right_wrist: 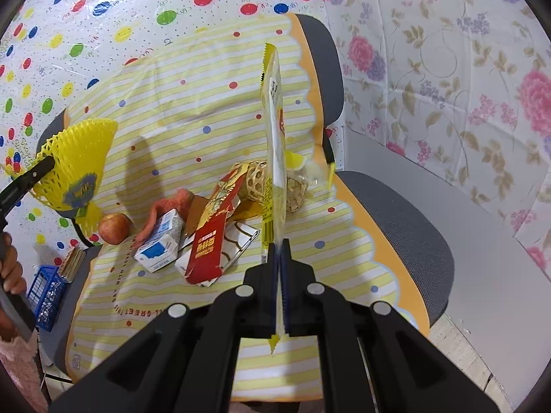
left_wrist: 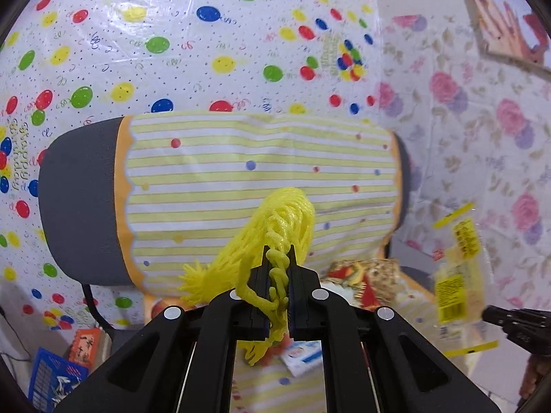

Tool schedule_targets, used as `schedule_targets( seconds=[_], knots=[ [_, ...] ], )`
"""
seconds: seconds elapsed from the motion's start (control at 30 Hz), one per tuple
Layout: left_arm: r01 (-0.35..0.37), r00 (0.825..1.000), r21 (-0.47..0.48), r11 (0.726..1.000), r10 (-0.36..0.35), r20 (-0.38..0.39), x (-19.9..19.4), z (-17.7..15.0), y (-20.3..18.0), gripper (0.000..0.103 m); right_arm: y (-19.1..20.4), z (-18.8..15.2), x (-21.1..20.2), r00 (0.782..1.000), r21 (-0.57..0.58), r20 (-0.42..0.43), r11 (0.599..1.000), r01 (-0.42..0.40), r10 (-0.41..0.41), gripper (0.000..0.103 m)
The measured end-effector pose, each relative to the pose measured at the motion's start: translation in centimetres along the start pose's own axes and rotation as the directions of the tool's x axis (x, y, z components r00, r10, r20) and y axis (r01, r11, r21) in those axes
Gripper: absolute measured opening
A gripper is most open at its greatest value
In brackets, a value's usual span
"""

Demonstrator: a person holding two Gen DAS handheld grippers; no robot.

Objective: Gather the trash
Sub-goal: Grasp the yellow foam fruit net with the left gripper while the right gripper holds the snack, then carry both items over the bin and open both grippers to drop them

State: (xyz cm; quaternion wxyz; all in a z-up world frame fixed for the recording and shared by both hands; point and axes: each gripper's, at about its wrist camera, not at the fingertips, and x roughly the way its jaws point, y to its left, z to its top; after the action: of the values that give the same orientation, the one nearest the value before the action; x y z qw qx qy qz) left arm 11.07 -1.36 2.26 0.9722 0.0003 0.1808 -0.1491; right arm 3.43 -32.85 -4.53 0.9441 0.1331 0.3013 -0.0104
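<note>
A: Start with the largest item.

B: A chair (right_wrist: 396, 213) draped with a striped cloth (right_wrist: 206, 103) serves as the surface. The remaining litter sits on the seat, ahead of and below the right tongs (right_wrist: 279, 241): a red carton (right_wrist: 210, 241), a milk box (right_wrist: 160, 244), a woven ball (right_wrist: 256, 186), an apple (right_wrist: 115, 229).

A: And what has been collected?

B: Two pieces, one per hand. The left tongs (left_wrist: 278, 258) are clenched on a yellow foam net (left_wrist: 282, 220); the right tongs are clenched on a clear wrapper (right_wrist: 273, 130).

A: Where do they sit?

B: Both are held up off the seat, in front of the backrest. From the right view the net hangs to the far left of the right tongs, above the apple.

A: Orientation?

B: The wrapper stands on edge, its long axis running straight out from the tongs and upward; its lower corner pokes out behind the pads. The net's long axis likewise runs forward along the left tongs, frayed end trailing back and down, the fuller end pointing away.

A: Why gripped so?

B: In my judgement, pinching each thin piece near one end keeps it secure and clear of the pile while carried. No bin is visible in either view.
</note>
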Motion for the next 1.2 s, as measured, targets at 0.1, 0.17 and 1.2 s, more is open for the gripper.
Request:
schedule_targets(
  seconds=[0.1,0.17,1.2],
  knots=[
    [0.061,0.998,-0.003,0.998,-0.061,-0.007,-1.6,-1.1,-1.8,0.007,0.1,-0.5,-1.8,1.000,-0.013,0.009,1.000,0.005,-0.005,0.003],
    [0.097,0.995,0.005,0.995,-0.096,-0.018,-2.4,-2.2,-3.4,0.007,0.1,-1.0,-2.9,1.000,-0.015,0.015,1.000,0.013,-0.013,0.003],
    [0.562,0.808,0.087,0.823,-0.523,-0.271,-7.8,-19.3,-25.5,0.008,-7.7,-18.2,-16.1,0.937,0.126,-0.130,0.931,0.341,-0.326,0.003]
  ],
)
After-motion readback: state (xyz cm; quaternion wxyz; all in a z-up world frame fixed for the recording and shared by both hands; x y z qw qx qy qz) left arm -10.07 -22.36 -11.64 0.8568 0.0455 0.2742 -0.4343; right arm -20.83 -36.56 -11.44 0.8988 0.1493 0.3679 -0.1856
